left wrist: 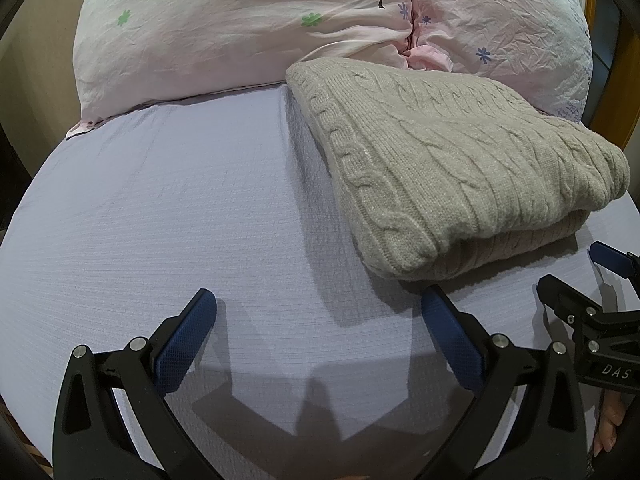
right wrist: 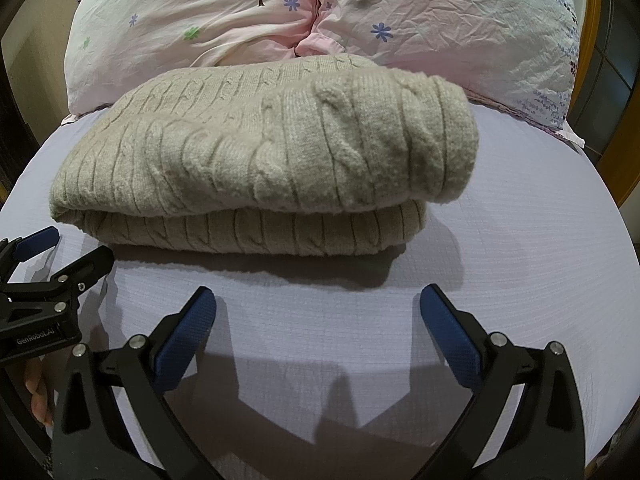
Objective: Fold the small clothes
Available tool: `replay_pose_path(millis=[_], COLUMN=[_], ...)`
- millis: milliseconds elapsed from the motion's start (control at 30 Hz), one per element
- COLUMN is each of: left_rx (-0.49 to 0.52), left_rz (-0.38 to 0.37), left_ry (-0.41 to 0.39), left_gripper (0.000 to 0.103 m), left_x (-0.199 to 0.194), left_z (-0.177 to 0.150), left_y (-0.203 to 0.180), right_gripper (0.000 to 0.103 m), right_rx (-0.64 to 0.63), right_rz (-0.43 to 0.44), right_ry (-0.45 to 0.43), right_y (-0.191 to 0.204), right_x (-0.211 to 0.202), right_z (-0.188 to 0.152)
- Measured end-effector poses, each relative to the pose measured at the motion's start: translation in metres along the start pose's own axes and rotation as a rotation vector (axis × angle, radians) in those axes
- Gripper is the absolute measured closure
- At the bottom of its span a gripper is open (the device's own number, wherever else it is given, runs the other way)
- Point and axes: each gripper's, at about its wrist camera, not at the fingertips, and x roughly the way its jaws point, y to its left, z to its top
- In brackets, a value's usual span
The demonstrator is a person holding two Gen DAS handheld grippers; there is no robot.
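Nearest, the left gripper (left wrist: pixel 318 304) and the right gripper (right wrist: pixel 318 302) hover low over the lilac bed sheet (left wrist: pixel 160 208), each with its blue-padded fingers (right wrist: pixel 188 336) spread wide and holding nothing; just beyond them the beige cable-knit sweater (right wrist: pixel 260 160) lies folded on the sheet, apparently in two layers. Behind it two pink flowered pillows (right wrist: pixel 440 20) lean together; the sweater's far edge touches them.

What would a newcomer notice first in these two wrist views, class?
First, the beige cable-knit sweater, folded over on itself and lying on the lilac bedsheet in front of the pink floral pillows. Next, both grippers, left and right, open and empty, short of the sweater's near edge.
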Motion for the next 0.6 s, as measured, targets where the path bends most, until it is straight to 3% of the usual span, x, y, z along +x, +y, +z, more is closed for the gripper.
replay_pose_path(millis=[600], left_rx=[0.000], left_rz=[0.000], left_ry=[0.000], left_gripper=[0.001], left_x=[0.0002], left_z=[0.0002], left_y=[-0.0001], right_gripper=[0.002], right_rx=[0.000], right_rz=[0.000], right_ry=[0.000], right_y=[0.0002], right_x=[0.0003], right_z=[-0.0003])
